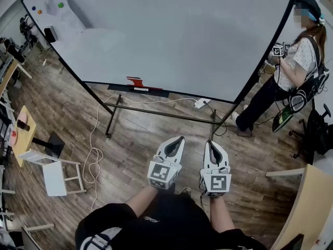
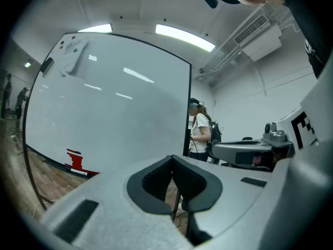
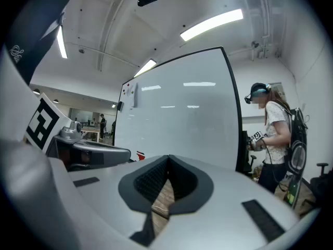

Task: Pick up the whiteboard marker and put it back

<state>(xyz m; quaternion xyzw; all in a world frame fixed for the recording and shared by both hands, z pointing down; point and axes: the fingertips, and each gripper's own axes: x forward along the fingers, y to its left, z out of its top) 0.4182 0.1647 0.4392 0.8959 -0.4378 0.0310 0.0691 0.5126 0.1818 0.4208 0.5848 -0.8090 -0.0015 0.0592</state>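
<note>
Fingers [image 1: 174,147] closed — marker indistinct, tray [image 1: 158,92] well apart.

A cable [image 1: 92,139] and stand bar [image 1: 161,113] cross the floor [image 1: 151,145] ahead.

No legible words or numbers; only coded squares on left marker cube [image 1: 164,175] and right marker cube [image 1: 216,183]

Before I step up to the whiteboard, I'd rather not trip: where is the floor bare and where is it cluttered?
Bare: the wood floor from the white cable rightward, up to the stand's lower bar. Crowded: left of the cable, a white stool and yellow table; a power strip under the whiteboard; a person at its right edge.
</note>
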